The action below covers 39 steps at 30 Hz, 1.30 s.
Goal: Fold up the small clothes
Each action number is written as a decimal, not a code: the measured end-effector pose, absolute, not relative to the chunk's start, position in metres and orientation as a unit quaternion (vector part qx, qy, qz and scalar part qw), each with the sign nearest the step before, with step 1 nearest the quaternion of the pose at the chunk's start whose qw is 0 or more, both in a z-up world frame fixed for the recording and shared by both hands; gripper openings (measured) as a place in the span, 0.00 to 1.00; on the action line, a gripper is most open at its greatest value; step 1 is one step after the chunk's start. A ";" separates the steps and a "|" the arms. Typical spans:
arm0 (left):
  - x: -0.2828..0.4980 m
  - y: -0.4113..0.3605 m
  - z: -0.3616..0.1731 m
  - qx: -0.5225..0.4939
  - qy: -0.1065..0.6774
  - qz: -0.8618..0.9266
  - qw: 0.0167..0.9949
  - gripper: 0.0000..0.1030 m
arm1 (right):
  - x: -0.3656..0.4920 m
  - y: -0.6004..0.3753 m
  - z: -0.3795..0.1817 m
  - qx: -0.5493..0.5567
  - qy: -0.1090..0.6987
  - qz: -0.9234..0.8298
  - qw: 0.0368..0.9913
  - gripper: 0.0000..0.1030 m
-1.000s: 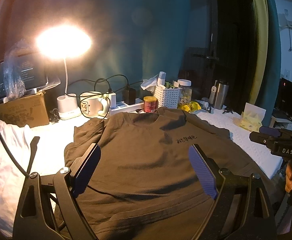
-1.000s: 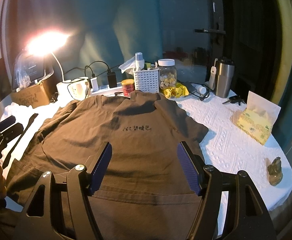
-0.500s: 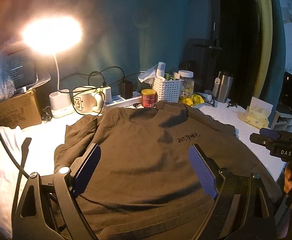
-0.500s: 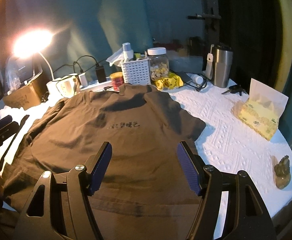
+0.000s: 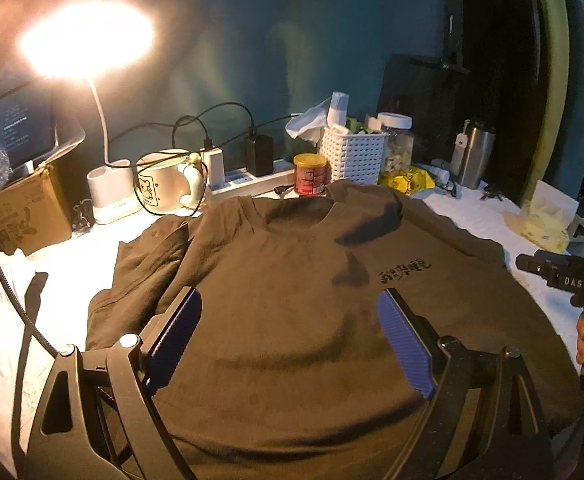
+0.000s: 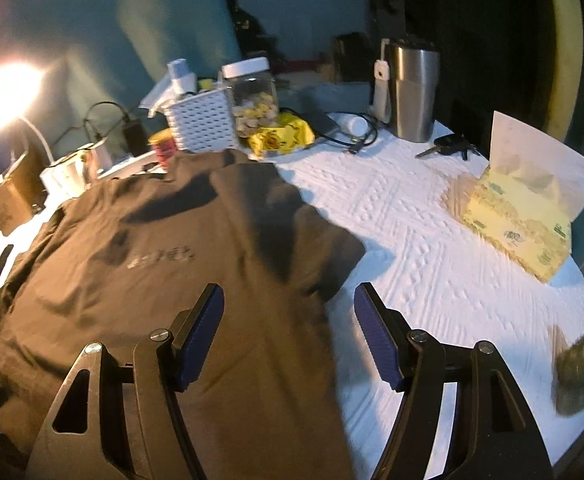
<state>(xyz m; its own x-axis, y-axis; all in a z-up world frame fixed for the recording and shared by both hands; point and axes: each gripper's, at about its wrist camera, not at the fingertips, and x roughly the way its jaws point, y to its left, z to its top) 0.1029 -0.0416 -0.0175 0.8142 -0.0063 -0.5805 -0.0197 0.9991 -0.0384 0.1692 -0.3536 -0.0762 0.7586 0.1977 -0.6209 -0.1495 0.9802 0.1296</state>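
Right of the T-shirt [image 6: 164, 280] sleeve edge I see bare table [image 6: 431, 240]; left gripper [image 5: 288, 320] and right gripper [image 6: 288, 320] jaws spread, holding nothing.

A: The shirt [image 5: 292, 320] — its hem runs off the bottom edge. The print [image 6: 160, 258] is blurred, unreadable.

B: That brown lump [image 6: 573, 372] is smeared too — can't tell what it is.

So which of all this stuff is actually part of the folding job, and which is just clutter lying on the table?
Part of the job:
- brown T-shirt, spread flat
- left gripper, fingers wide apart
- right gripper, fingers wide apart

Just lying about:
- desk lamp
- mug
- white basket
- glass jar
- steel tumbler
- tissue pack
- keys
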 end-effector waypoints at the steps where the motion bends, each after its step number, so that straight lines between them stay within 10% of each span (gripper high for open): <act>1: 0.107 -0.042 -0.019 -0.020 0.307 0.005 0.952 0.87 | 0.176 -0.356 -0.078 0.036 0.335 0.089 0.937 0.69; 16: 0.166 -0.032 -0.054 -0.025 0.347 0.021 0.937 0.87 | 0.243 -0.369 -0.105 0.044 0.377 0.073 0.922 0.69; 19: 0.172 -0.029 -0.059 -0.029 0.354 0.020 0.935 0.87 | 0.246 -0.365 -0.108 0.038 0.384 0.088 0.918 0.45; 25: 0.176 -0.027 -0.066 -0.036 0.362 0.016 0.931 0.86 | 0.250 -0.360 -0.109 0.032 0.392 0.085 0.916 0.30; 26: 0.176 -0.026 -0.065 -0.037 0.362 0.016 0.931 0.86 | 0.250 -0.360 -0.108 0.034 0.392 0.092 0.915 0.14; 39: 0.155 -0.010 -0.048 -0.051 0.348 0.023 0.936 0.87 | 0.220 -0.318 -0.053 -0.018 0.329 0.129 0.935 0.08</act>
